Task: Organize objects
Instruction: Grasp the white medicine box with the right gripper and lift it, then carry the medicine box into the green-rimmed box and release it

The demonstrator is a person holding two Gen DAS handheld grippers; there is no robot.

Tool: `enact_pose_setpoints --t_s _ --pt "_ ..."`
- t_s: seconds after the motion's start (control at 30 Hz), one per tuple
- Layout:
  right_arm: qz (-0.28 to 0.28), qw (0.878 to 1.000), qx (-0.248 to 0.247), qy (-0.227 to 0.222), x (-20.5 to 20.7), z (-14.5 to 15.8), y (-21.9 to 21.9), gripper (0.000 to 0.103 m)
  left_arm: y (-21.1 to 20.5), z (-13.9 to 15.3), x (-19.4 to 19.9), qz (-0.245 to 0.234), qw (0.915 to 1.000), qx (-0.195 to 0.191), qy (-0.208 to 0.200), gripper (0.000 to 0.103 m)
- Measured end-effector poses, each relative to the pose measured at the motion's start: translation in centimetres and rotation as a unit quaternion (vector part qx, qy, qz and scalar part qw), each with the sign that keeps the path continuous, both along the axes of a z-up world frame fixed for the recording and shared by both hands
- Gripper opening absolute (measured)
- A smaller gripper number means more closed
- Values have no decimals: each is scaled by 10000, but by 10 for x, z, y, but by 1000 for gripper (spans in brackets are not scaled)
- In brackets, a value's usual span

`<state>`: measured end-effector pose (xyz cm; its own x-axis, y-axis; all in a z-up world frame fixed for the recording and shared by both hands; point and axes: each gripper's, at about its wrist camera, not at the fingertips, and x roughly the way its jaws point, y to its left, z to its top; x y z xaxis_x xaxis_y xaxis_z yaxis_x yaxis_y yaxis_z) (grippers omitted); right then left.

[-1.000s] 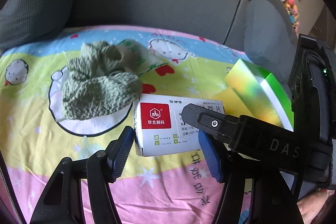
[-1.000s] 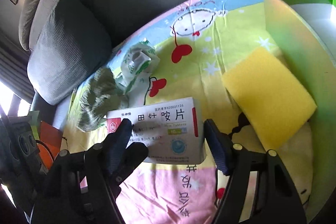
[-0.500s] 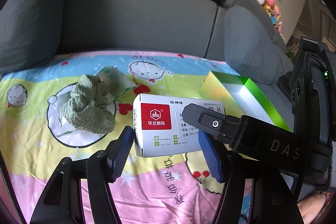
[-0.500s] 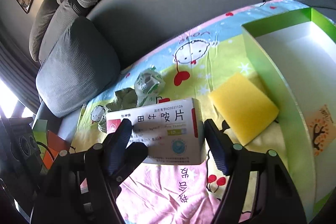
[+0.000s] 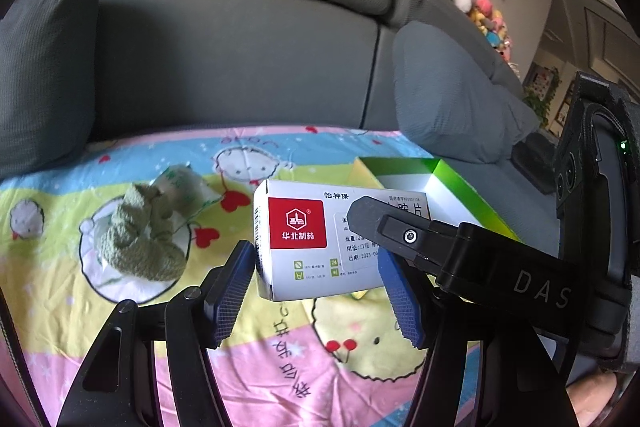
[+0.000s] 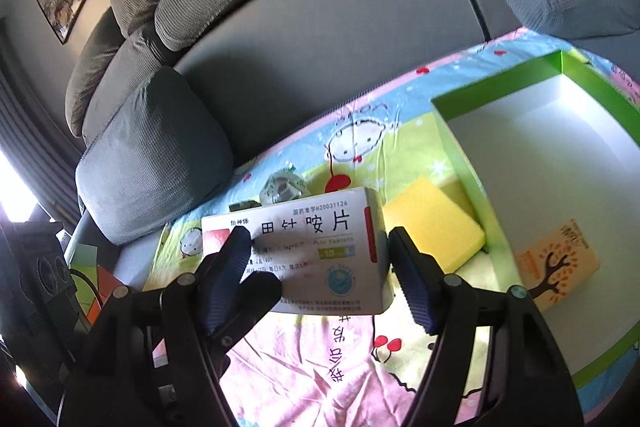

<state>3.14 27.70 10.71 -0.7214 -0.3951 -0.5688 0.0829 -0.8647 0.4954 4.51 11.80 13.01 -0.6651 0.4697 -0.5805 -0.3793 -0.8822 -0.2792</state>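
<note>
A white medicine box (image 5: 316, 247) with a red logo hangs in the air above the colourful cartoon sheet (image 5: 60, 291). My left gripper (image 5: 316, 287) and my right gripper (image 6: 320, 275) are both shut on it, from opposite sides; the box also shows in the right wrist view (image 6: 316, 247). A green-walled white tray (image 6: 560, 163) lies to the right with an orange packet (image 6: 560, 263) inside. A yellow sponge (image 6: 432, 223) lies beside the tray's left wall. A green knitted cloth (image 5: 140, 243) and a crumpled wrapper (image 5: 180, 183) lie to the left.
A grey sofa back (image 5: 240, 59) rises behind the sheet, with grey cushions at the left (image 5: 36, 79) and the right (image 5: 452, 103). Plush toys (image 5: 480, 15) sit far right on the sofa.
Both grippers have lifted the medicine box up off the sheet. The objects below look smaller and farther, and more of the tray has come into view.
</note>
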Motion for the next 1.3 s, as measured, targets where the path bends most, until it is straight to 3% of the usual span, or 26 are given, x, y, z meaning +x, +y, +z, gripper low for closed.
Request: enact_pose_setpoints --t_s 0.67,1.07,1.3 --pt "-838 9949 -228 516 30 20 75 70 84 26 5 -741 9957 -147 530 65" --pt "-1464 9881 -322 338 44 15 118 70 132 24 4 -1307 9903 -197 418 65" --pt "-1867 9820 -288 58 52 9 138 70 156 14 2 -1678 9856 -124 144 65"
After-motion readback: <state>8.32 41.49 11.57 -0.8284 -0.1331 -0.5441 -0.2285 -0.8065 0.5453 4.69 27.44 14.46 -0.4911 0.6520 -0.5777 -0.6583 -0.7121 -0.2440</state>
